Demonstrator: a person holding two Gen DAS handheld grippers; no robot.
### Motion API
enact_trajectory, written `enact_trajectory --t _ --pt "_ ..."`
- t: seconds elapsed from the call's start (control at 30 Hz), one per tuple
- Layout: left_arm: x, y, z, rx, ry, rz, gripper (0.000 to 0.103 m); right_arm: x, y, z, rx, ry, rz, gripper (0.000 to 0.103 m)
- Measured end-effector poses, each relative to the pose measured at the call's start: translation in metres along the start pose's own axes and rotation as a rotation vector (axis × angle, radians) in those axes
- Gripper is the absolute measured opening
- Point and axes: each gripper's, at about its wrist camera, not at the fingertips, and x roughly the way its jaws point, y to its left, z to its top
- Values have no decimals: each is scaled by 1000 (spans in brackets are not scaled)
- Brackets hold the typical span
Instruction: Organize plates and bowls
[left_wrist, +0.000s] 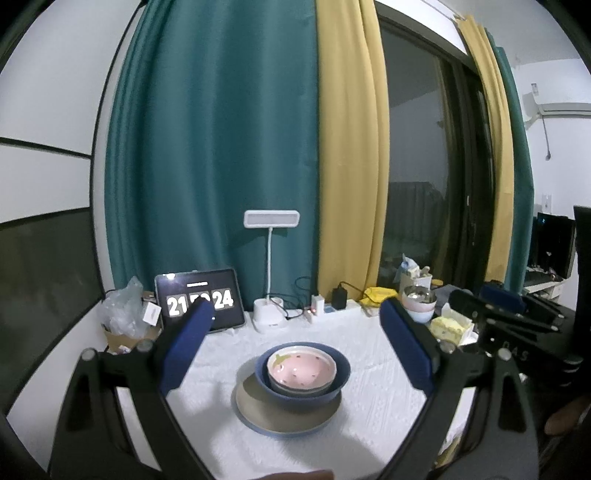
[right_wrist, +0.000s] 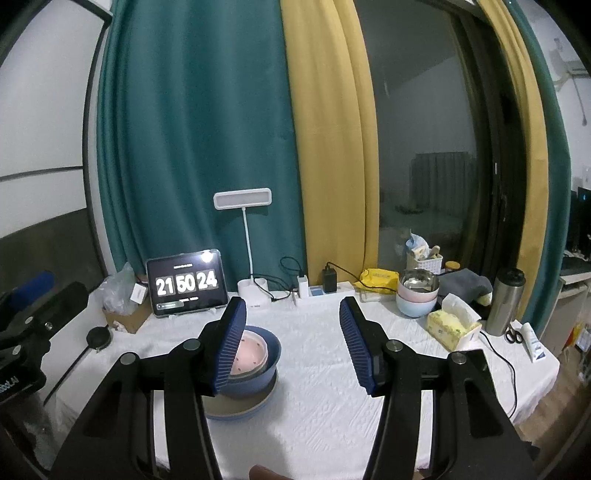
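A pink spotted bowl (left_wrist: 301, 369) sits inside a dark blue bowl (left_wrist: 332, 384), which stands on a tan plate with a blue rim (left_wrist: 258, 417) on the white tablecloth. The same stack shows in the right wrist view, with the blue bowl (right_wrist: 267, 360) partly hidden by the left finger. My left gripper (left_wrist: 297, 314) is open and empty, raised behind and above the stack. My right gripper (right_wrist: 291, 306) is open and empty, to the right of the stack. A second stack of bowls (right_wrist: 417, 295), steel on pink on pale blue, stands at the back right.
A tablet clock (right_wrist: 186, 288) and a white desk lamp (right_wrist: 251, 288) stand at the back. A tissue box (right_wrist: 454, 326), a steel flask (right_wrist: 504, 301), scissors (right_wrist: 515, 336) and a cable lie on the right. A cardboard box with plastic bags (right_wrist: 123, 306) is at the left.
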Motion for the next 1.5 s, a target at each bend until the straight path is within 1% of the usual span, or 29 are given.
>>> enact_trajectory --t 0.2,0.6,0.9,1.2,1.5 --pt "-7 1 2 -4 -6 4 93 -7 2 5 -1 -11 -3 56" --pt "-19 8 11 -30 -49 12 93 -26 4 15 -22 -56 -11 56" --pt "-21 8 14 -41 -41 21 93 -36 2 18 -26 -76 -11 56" --pt "-15 5 16 -33 -13 15 93 -37 -1 18 -21 -75 -14 57" --pt "-15 4 16 -33 -13 24 93 -36 -1 18 -21 -71 -14 57"
